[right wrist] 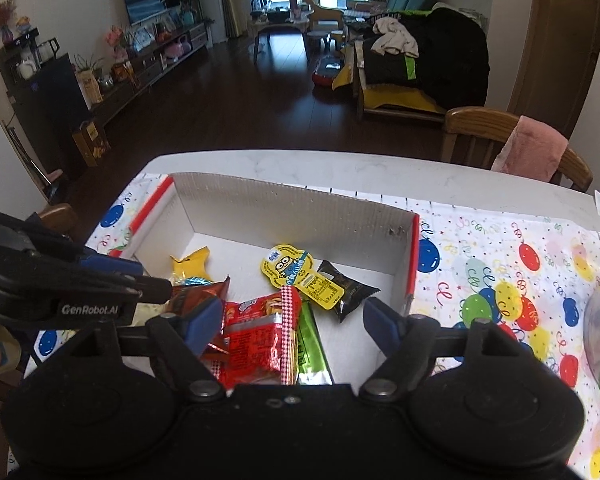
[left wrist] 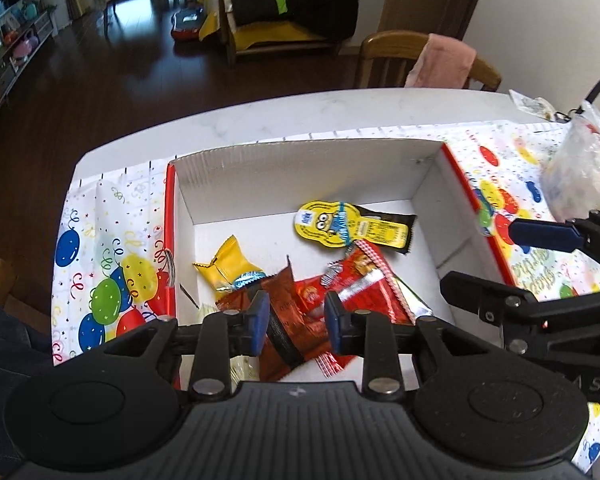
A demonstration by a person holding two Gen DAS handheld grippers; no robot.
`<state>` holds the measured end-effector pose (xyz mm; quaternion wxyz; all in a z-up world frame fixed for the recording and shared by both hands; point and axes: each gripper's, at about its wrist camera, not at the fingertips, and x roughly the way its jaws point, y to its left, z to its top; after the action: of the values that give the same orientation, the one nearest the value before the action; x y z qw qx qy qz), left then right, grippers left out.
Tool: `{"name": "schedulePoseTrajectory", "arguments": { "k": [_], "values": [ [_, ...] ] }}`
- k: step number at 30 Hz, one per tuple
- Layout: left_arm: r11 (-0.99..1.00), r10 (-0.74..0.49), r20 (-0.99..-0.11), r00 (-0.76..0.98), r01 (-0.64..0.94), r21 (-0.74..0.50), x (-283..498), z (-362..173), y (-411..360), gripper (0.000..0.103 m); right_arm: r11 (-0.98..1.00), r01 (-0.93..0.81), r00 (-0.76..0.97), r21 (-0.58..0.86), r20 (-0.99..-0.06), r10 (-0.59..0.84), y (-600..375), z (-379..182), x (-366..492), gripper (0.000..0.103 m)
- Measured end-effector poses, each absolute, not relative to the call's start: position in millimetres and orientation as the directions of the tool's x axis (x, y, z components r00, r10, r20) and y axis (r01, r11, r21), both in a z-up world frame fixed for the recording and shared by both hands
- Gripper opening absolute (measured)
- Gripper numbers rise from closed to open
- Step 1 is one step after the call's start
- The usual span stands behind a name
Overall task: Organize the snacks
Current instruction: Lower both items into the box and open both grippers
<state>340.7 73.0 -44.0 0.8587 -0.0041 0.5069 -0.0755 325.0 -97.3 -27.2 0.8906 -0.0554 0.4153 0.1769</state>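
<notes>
- Here, the snacks lie in a loose heap in the white cardboard box (left wrist: 228, 184), which fills the middle of both views on the balloon-print cloth (left wrist: 100, 280) covering the desk (left wrist: 260, 116).
- The left gripper (left wrist: 296, 326) hovers over the lower centre of its frame, its fingers (left wrist: 258, 322) parted a little with nothing between them; the brown packet (left wrist: 284, 320) lies beneath, not pinched.
- The right gripper (right wrist: 296, 322) has its fingers (right wrist: 208, 324) spread wide and empty above the red packet (right wrist: 260, 332) and the green stick pack (right wrist: 310, 354).
- Further up in the box sit the yellow cartoon pouch (right wrist: 300, 276), a black wrapper (right wrist: 346, 290) and a yellow candy bag (left wrist: 228, 266).
- A clear plastic bag (left wrist: 580, 164) rests on the cloth at the right edge of the left view, well apart from the box.
- Judging by the empty fingers, a drop into the box looks done and the step in hand is the pull-away.
- The next move likely calls for swinging toward any snack left outside, perhaps that clear bag, and closing on a soft, crinkly edge that may slip.
</notes>
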Motion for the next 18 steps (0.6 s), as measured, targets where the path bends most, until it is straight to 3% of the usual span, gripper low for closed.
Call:
{"name": "schedulePoseTrajectory", "arguments": {
  "k": [7,9,11,18],
  "values": [
    [0.99,-0.125,-0.845,0.519,0.122,-0.072,305.7,-26.1,63.1,0.034,0.908,-0.414,0.603,0.069,-0.726,0.33,-109.2,-13.7,297.7,0.082],
    [0.991,-0.122,-0.836,0.536,0.116,-0.071,294.8,-21.0,60.7,0.057,0.901,-0.427,0.601,0.079,-0.719,0.348,-114.2,-11.0,290.4,0.085],
    [0.991,-0.125,-0.818,0.561,0.114,-0.073,283.4,-15.1,58.6,0.065,0.893,-0.441,0.602,0.088,-0.709,0.367,-119.5,-7.7,282.7,0.087],
    [0.995,-0.095,-0.795,0.599,0.08,-0.059,250.6,-2.1,47.2,0.069,0.863,-0.49,0.592,0.123,-0.68,0.433,-137.6,2.7,257.9,0.092]
  ]
}}
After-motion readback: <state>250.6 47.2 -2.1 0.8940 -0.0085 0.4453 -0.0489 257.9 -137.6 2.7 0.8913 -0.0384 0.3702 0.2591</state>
